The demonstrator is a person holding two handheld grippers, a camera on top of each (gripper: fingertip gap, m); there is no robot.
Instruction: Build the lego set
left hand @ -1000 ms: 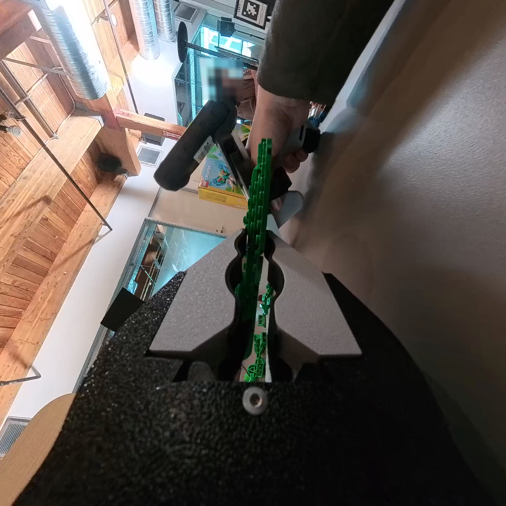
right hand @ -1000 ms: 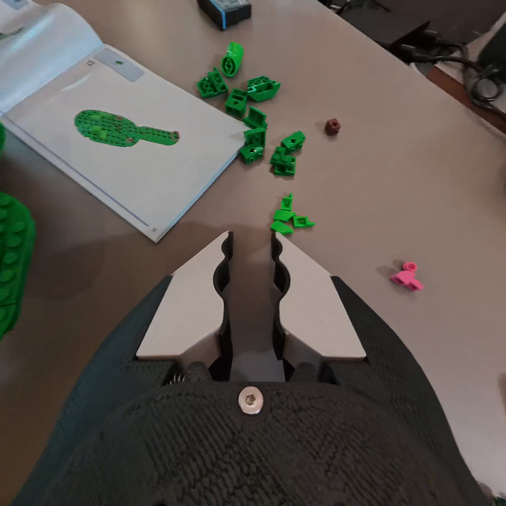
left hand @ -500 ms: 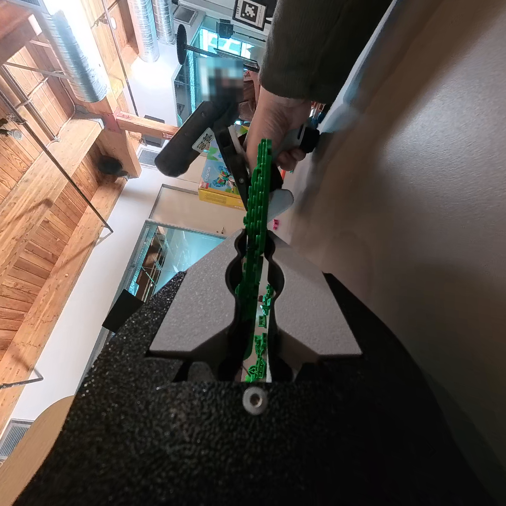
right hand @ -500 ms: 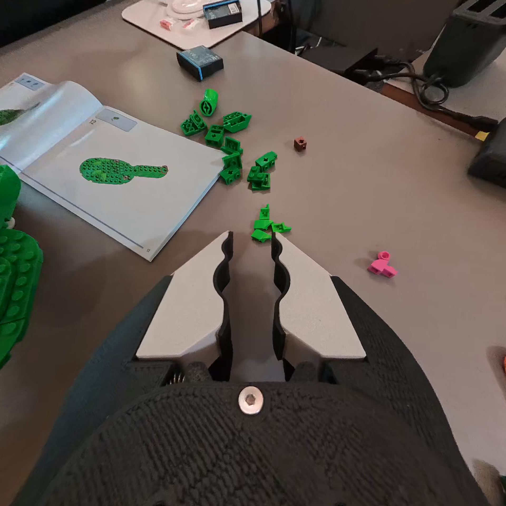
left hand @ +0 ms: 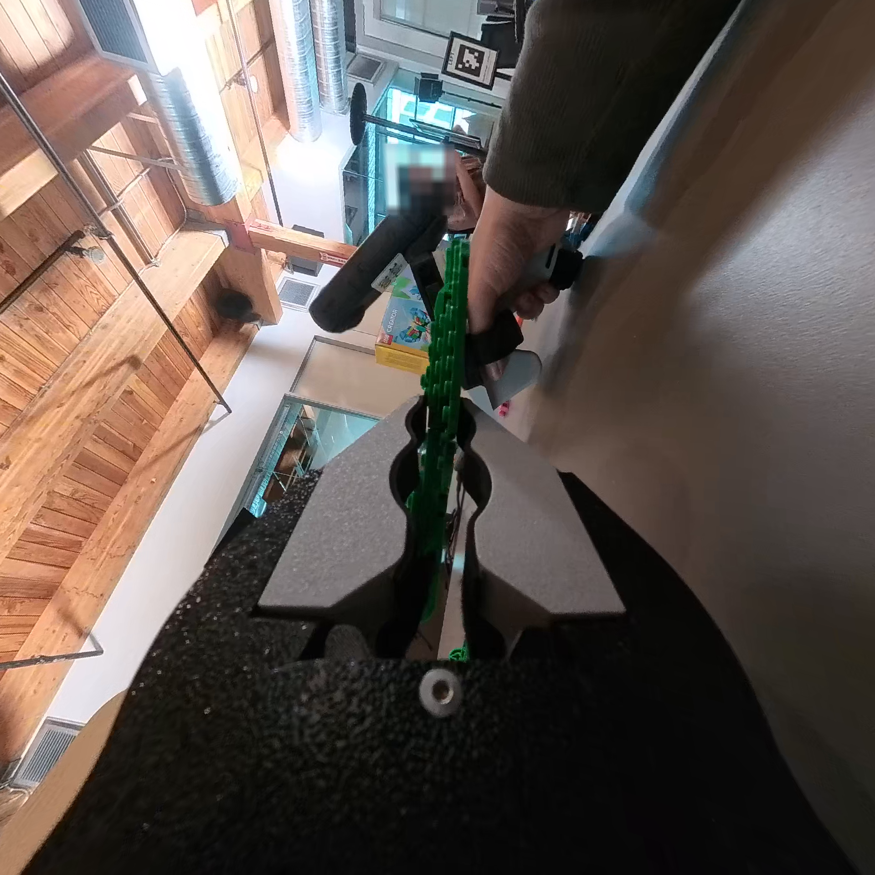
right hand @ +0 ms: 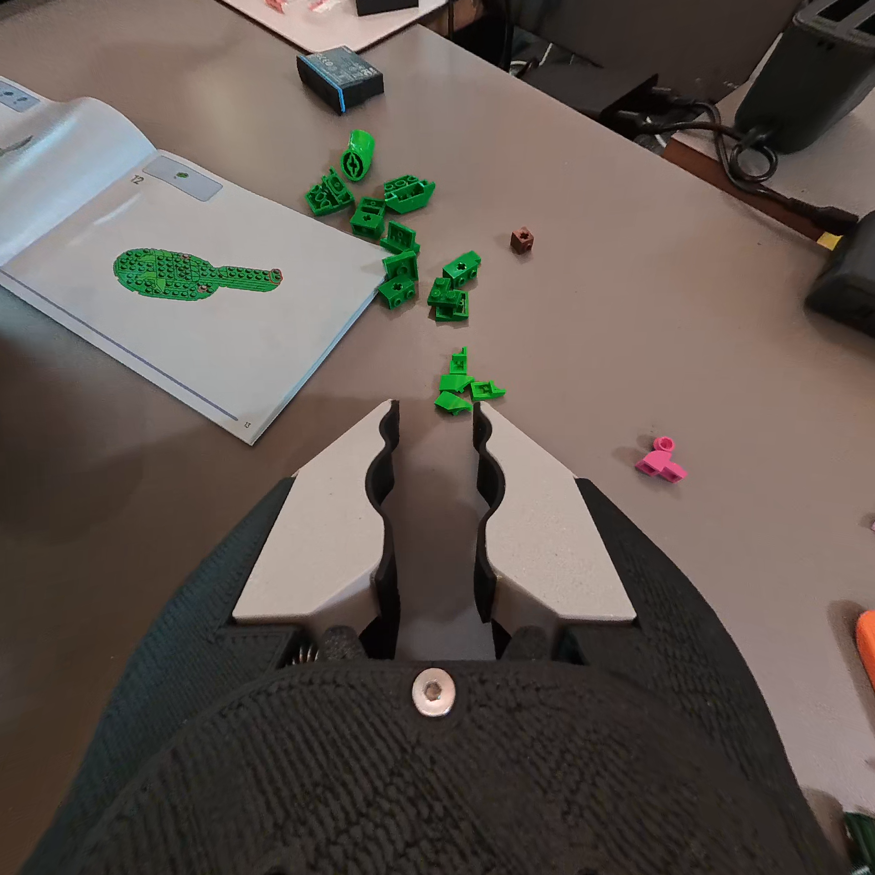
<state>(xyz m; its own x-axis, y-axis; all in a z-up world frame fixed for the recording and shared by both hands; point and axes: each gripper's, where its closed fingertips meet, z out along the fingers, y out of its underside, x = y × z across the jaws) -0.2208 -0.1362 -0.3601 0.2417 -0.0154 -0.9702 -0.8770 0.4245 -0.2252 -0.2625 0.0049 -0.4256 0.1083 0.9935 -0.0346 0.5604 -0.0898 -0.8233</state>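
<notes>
Left hand-held gripper (left hand: 440,416): clenched on the green plate assembly (left hand: 442,393), which stands edge-on between the fingers and reaches well past the tips.
Right hand-held gripper (right hand: 435,409): released, nothing between the fingers; hovers above the tabletop (right hand: 615,331), aimed at the small green pieces (right hand: 466,386) just beyond its tips.
Loose parts: a larger group of green bricks (right hand: 397,236) farther on, beside the open instruction booklet (right hand: 189,293); a brown cube (right hand: 522,240) and a pink piece (right hand: 660,461) lie apart to the right.
Background: a dark box (right hand: 340,78) at the far edge.
Visibility: from the left wrist view, how deep the plate sits in the grip is hard to judge.
Risk 1: the small pieces lie close together; closing on them may catch two or push one away.
Risk 2: pressing a part onto the plate could pivot or pop it loose, since it appears held only by a thin edge.
Risk 3: a smooth sloped piece may squirt out from between the fingers.
</notes>
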